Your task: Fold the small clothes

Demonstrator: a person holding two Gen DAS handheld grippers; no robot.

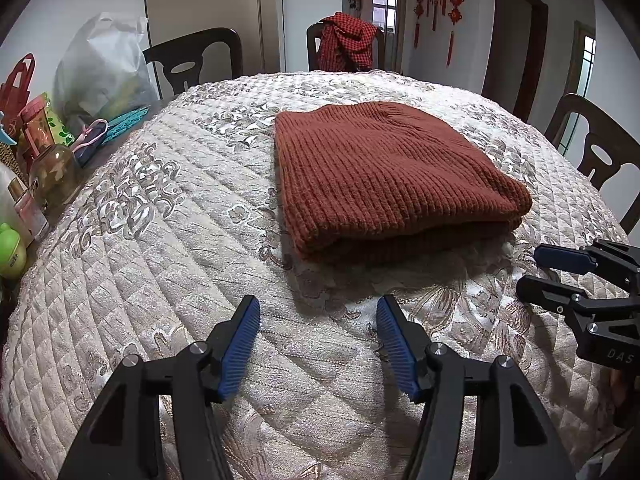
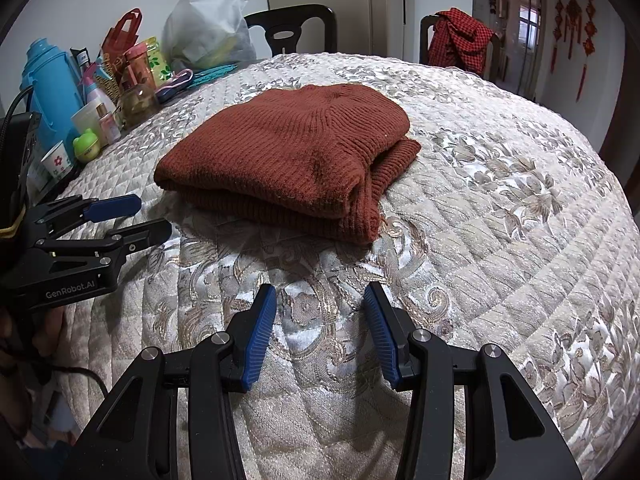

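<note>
A: Item one, nearest: left gripper (image 1: 318, 312), jaws spread, nothing between them, hanging over the quilted cover (image 1: 160, 240). Item two: right gripper (image 2: 320, 300), likewise spread and empty, just short of the garment.

B: Item three?

A: Rust knit sweater (image 1: 384, 176), lying mid-table in a folded stack, apart from both grippers. Its lower layer sticks out at the right corner (image 2: 394, 160).

B: Risks?

A: A pinch on the top layer alone would likely drag the stack open. A low pinch could catch the slippery cover and pull it along.

B: Farther back?

A: Bottles and cups (image 2: 100, 116) at the left edge, then a plastic bag (image 2: 208, 20); a shifting cover could tip them.
</note>
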